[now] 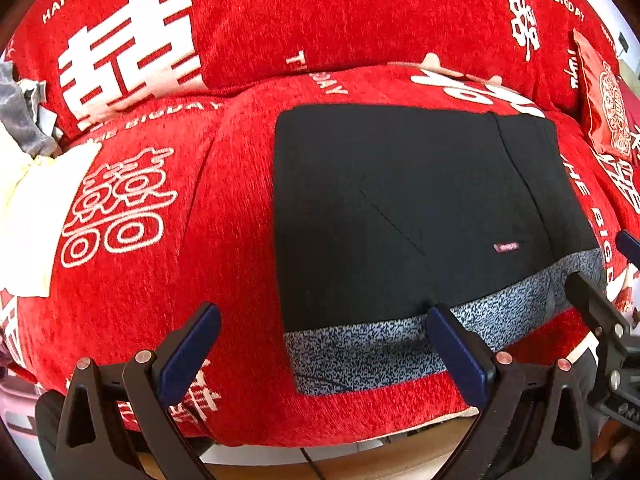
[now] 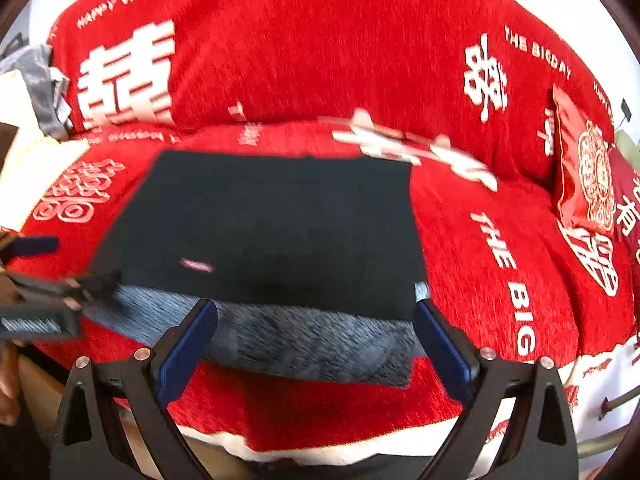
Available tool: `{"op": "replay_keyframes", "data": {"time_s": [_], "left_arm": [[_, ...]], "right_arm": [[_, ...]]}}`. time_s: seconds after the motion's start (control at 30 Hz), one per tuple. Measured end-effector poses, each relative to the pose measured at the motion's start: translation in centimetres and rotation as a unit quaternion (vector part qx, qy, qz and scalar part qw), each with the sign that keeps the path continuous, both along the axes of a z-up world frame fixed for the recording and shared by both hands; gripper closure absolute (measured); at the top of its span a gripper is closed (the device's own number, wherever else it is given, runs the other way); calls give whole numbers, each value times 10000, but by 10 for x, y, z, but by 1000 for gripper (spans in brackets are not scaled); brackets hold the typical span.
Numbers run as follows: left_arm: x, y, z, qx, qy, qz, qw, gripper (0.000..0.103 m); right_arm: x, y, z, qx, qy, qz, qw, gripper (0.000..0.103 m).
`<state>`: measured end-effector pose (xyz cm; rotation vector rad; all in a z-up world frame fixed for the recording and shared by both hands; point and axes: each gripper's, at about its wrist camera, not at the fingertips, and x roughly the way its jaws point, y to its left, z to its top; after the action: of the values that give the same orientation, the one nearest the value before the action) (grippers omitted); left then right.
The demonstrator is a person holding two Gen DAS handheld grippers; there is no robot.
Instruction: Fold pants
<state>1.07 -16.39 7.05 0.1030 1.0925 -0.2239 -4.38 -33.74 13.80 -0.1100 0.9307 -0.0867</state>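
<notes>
Black pants (image 1: 420, 208) lie folded into a flat rectangle on the red sofa seat, with a grey speckled waistband (image 1: 384, 344) along the near edge and a small pink label (image 1: 506, 246). My left gripper (image 1: 320, 344) is open and empty, hovering just in front of the waistband's left part. In the right wrist view the pants (image 2: 280, 232) and waistband (image 2: 312, 344) appear blurred. My right gripper (image 2: 316, 340) is open and empty above the waistband's near edge. The right gripper also shows at the right edge of the left wrist view (image 1: 600, 312).
The sofa (image 1: 168, 280) has a red cover with white characters. A pale yellow cloth (image 1: 36, 216) and grey garments (image 1: 20, 112) lie at the left. A red patterned cushion (image 2: 584, 176) leans at the right. The seat's front edge (image 2: 320, 436) is just below the grippers.
</notes>
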Motion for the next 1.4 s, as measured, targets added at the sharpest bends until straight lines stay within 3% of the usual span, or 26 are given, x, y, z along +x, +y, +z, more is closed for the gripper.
{"op": "replay_keyframes", "data": {"time_s": [0.2,0.3,0.43,0.87,1.07,1.23,1.33,1.4], "left_arm": [[2,2,-10,-43,161,-39,9999,0],[3,1,-17,-60,271,-50,9996,0],[3,2,-20,-76,327,-65,9994,0],[2,-8,9,-87,-158,-357,9992,0],[7,-9,-2,-58,6,-283,9996,0],[8,-11,-5,-51,35,-312,9995,0],[11,-10,-8,-159,120,-281,9994,0],[13,-8,-9,-269,189,-260,9991,0]], "right_arm": [[14,6,-32,311,507,104,9982,4],[13,2,-39,434,491,33,9978,1],[13,8,-42,227,522,139,9983,0],[15,-33,4,605,77,-246,9978,0],[68,-35,7,637,47,-194,9978,0],[132,-35,-18,572,485,-256,9969,0],[154,-39,-44,646,963,-347,9926,0],[156,-37,-47,563,854,-319,9942,0]]}}
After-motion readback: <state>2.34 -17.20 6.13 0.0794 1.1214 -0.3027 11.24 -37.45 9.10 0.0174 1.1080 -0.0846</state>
